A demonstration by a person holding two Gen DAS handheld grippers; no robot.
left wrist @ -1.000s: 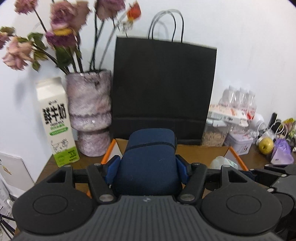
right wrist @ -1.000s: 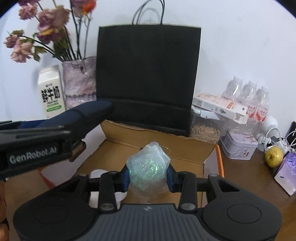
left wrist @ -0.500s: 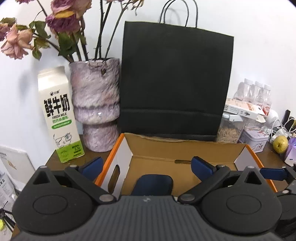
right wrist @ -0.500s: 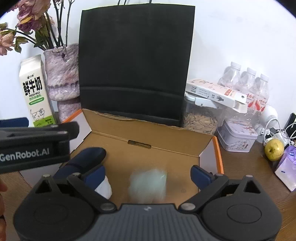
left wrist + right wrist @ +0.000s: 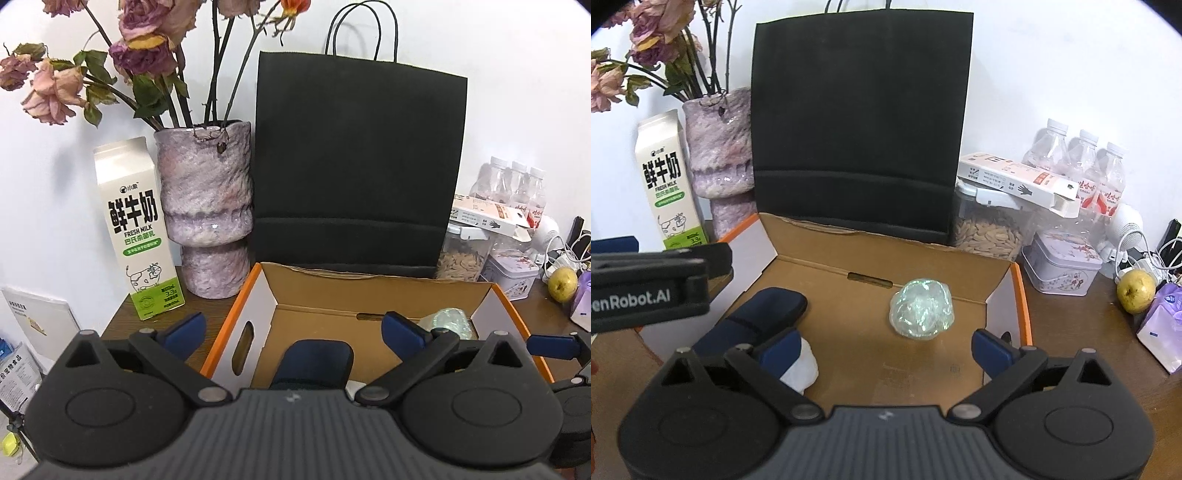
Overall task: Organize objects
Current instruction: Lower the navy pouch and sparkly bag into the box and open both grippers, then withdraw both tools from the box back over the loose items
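The left hand-held gripper has just been opening and stands wide, nothing between its blue pads; the navy case lies below it on the floor of the cardboard box, at the near left. The right hand-held gripper has likewise just opened wide and holds nothing. The iridescent plastic ball rests alone on the box floor towards the far right, apart from both pads. A white object lies beside the case. Behind the box on the worktop stand a black paper bag, a vase and a milk carton.
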